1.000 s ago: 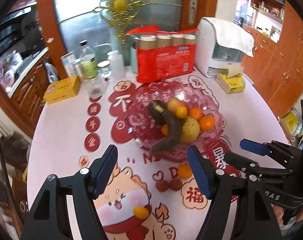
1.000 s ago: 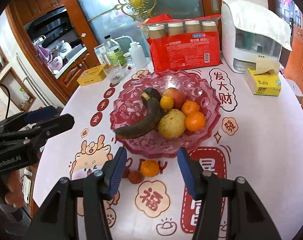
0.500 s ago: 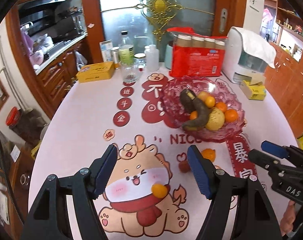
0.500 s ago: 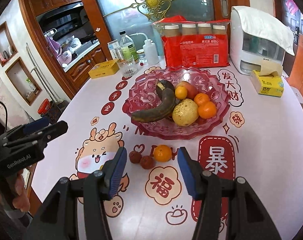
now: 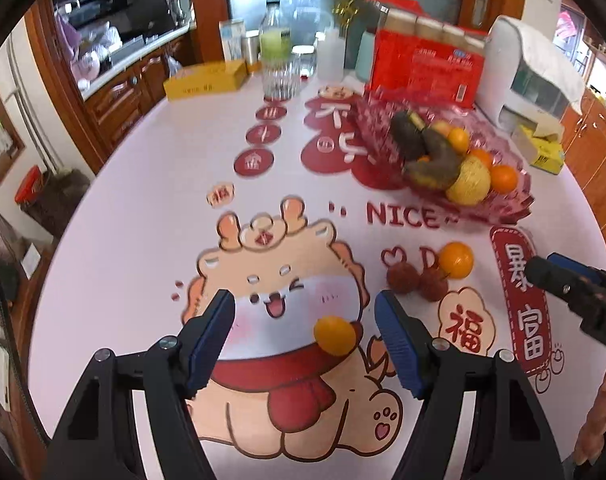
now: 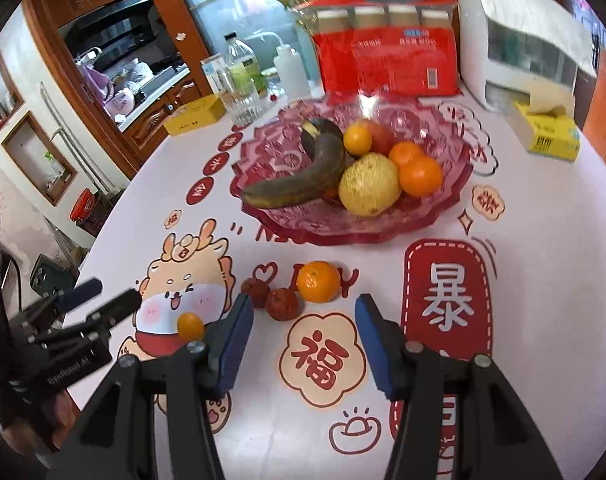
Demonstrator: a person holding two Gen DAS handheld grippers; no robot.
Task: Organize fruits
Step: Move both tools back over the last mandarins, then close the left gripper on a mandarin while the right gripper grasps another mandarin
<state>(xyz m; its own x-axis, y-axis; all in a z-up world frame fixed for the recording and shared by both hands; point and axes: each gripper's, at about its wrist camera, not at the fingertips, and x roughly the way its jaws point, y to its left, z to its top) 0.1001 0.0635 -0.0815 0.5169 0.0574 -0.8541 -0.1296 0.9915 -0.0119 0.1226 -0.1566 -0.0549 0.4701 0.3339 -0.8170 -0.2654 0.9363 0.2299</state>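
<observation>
A pink glass fruit bowl (image 6: 455, 188) holds a dark banana (image 6: 303, 184), a yellow pear (image 6: 369, 184) and several oranges; it also shows in the left wrist view (image 5: 515, 204). On the table lie a small kumquat (image 5: 335, 335), two red lychees (image 5: 402, 278) and a mandarin (image 5: 456, 260). My left gripper (image 5: 305, 336) is open, with the kumquat between its fingers near the right one. My right gripper (image 6: 303, 340) is open and empty, just short of the mandarin (image 6: 318, 282) and lychees (image 6: 281, 304). The kumquat (image 6: 190, 326) lies to its left.
At the back stand a red pack of cups (image 6: 387, 60), a white appliance (image 6: 519, 44), bottles (image 6: 243, 68), a glass (image 5: 281, 76) and yellow boxes (image 5: 205, 80) (image 6: 547, 132). The table edge curves along the left, with wooden cabinets beyond.
My left gripper has pulled away from the bowl to the left and come down over the kumquat. My right gripper has drawn back a little and lowered toward the mandarin and lychees.
</observation>
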